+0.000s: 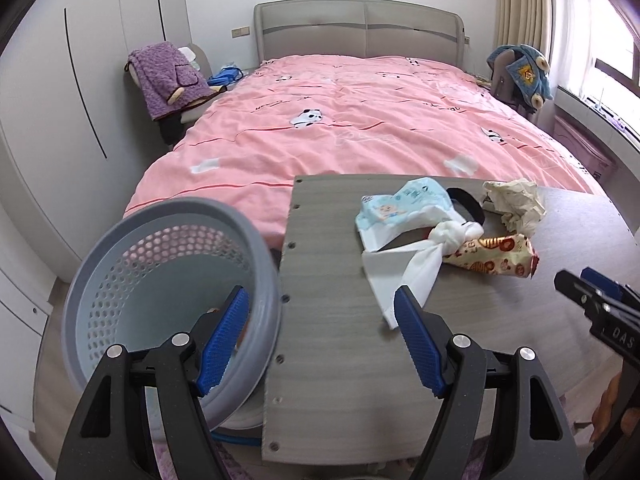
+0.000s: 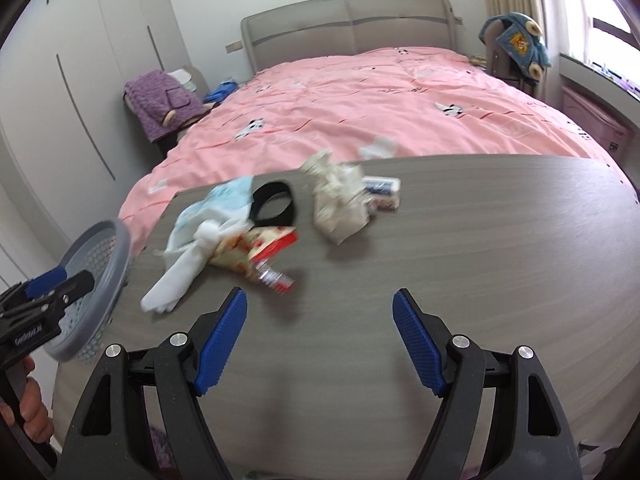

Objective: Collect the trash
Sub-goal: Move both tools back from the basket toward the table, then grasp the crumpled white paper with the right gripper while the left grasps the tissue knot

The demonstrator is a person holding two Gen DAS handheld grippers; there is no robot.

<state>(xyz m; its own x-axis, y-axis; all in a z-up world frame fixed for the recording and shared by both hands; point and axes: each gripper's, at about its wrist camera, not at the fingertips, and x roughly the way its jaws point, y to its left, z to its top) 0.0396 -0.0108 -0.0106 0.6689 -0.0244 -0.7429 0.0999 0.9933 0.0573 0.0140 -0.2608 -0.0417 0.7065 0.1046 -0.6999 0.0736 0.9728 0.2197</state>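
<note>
The grey wood-grain bench (image 2: 460, 248) stood at the foot of the bed with the pink panda-print quilt (image 1: 340, 120). The left gripper (image 1: 322, 344) hung with its blue-padded fingers (image 1: 224, 344) spread wide and gripping nothing, one over the round grey perforated plastic basket (image 1: 120, 280) at the bench's nine o'clock edge. The right gripper (image 2: 320, 344) was likewise wide open and empty above bare benchtop. The trash lay in a heap toward twelve o'clock from it: a knotted white cloth (image 2: 180, 276), a pale blue printed wipes packet (image 1: 396, 208), a red-and-cream printed snack wrapper (image 1: 496, 256), a black elastic band (image 2: 274, 204), and crumpled beige paper (image 2: 340, 208) at one o'clock, touching a small printed box (image 2: 382, 192).
</note>
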